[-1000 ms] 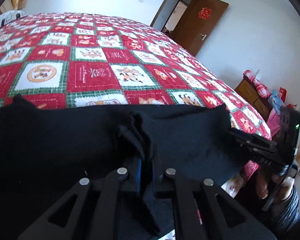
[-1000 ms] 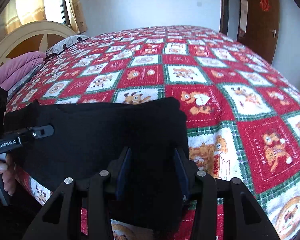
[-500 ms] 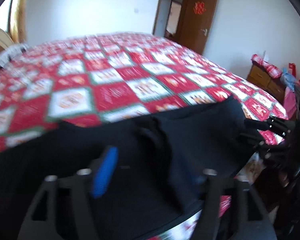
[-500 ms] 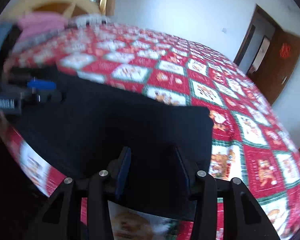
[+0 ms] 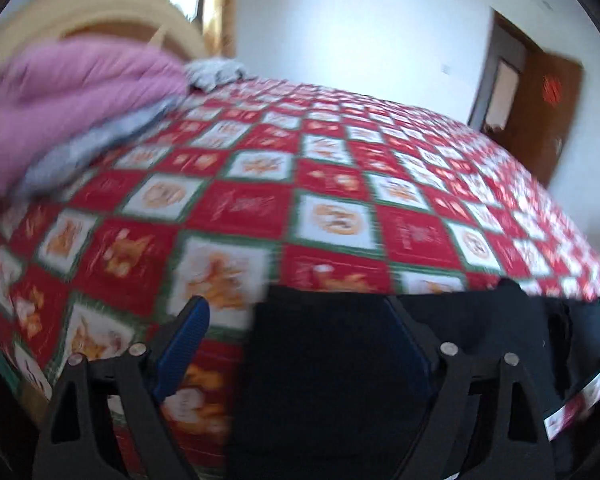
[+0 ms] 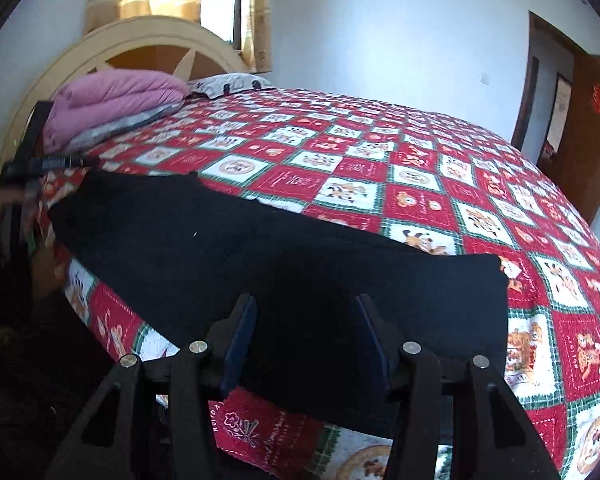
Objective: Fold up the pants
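Red patchwork bedspread (image 6: pixel 440 184), both claws, left (image 5: pixel 296 344) and right (image 6: pixel 306 340), spread wide over black pants (image 6: pixel 260 256)

Left black plastic two-finger gripper (image 5: pixel 296 344): matte angular linkage arms with triangular cut-outs, round silver screws at pivots, ribbed blue rubber pads (image 5: pixel 182 350) lining fingers. Right black plastic two-finger gripper (image 6: pixel 306 342): same build, four silver screws, dark blue pads (image 6: pixel 242 346). Sliver of bare skin at right view's left edge, blurred.
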Available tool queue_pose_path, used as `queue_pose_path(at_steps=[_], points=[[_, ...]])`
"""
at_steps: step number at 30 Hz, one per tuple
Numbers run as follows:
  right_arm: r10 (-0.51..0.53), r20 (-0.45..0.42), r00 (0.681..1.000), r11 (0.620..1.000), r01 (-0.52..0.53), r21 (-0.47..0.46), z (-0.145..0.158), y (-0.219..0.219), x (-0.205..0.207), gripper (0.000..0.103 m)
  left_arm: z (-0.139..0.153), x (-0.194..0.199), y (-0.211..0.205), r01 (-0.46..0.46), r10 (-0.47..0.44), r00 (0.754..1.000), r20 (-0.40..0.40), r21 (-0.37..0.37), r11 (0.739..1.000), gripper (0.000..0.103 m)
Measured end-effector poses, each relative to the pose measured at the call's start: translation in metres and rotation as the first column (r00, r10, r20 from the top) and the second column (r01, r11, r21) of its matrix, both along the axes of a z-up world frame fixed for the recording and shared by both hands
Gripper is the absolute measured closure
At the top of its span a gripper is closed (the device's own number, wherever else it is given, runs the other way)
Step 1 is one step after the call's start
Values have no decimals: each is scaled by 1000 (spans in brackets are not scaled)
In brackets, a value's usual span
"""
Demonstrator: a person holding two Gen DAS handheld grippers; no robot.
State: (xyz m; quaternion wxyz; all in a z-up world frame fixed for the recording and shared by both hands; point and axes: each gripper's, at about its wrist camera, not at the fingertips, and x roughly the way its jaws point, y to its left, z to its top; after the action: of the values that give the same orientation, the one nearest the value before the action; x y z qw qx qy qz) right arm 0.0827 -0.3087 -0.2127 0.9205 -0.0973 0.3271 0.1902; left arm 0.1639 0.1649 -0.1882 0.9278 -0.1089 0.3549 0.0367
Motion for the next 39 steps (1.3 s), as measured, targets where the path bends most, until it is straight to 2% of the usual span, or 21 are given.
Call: queue_pose_path(at_steps=[2, 4, 8, 16, 25, 30, 32, 34, 39], points=[[-2, -1, 1000, 1000, 2, -5, -3, 0, 0, 50, -12, -3, 19, -3, 1, 1000, -25, -83, 997, 37], [-12, -1, 1000, 1000, 12, 5, -4, -2, 1, 50, -27, -8, 29, 6, -15, 998, -55, -147, 989, 48], [-42, -10, 999, 998, 42, 50, -2, -13, 5, 50, -44, -20, 25, 30, -43, 997, -65, -194, 981, 50], [-98, -50, 994, 995, 99, 28, -16, -26, 16, 50, -47, -29, 1, 47, -51, 998, -32, -112, 993, 50], [-107, -46, 993, 994, 109, 31, -17, -29, 17, 50, -55, -39, 7, 46, -55, 997, -53, -156, 987, 47], [-87, -25, 996, 996, 88, 4, -17, -21, 13, 50, -53, -37, 10, 65, -77, 995, -59, -190, 980, 62], [-83, -19, 996, 997, 83, -3, -16, -19, 12, 50, -51, -37, 11, 68, -81, 995, -61, -197, 978, 75], [-83, -16, 996, 997, 83, -9, -17, -18, 11, 50, -47, -37, 12, 66, -82, 995, -65, -220, 973, 84], [-104, 1, 995, 994, 104, 11, -12, -23, 9, 50, -35, -37, 2, 66, -81, 994, -77, -181, 981, 88]])
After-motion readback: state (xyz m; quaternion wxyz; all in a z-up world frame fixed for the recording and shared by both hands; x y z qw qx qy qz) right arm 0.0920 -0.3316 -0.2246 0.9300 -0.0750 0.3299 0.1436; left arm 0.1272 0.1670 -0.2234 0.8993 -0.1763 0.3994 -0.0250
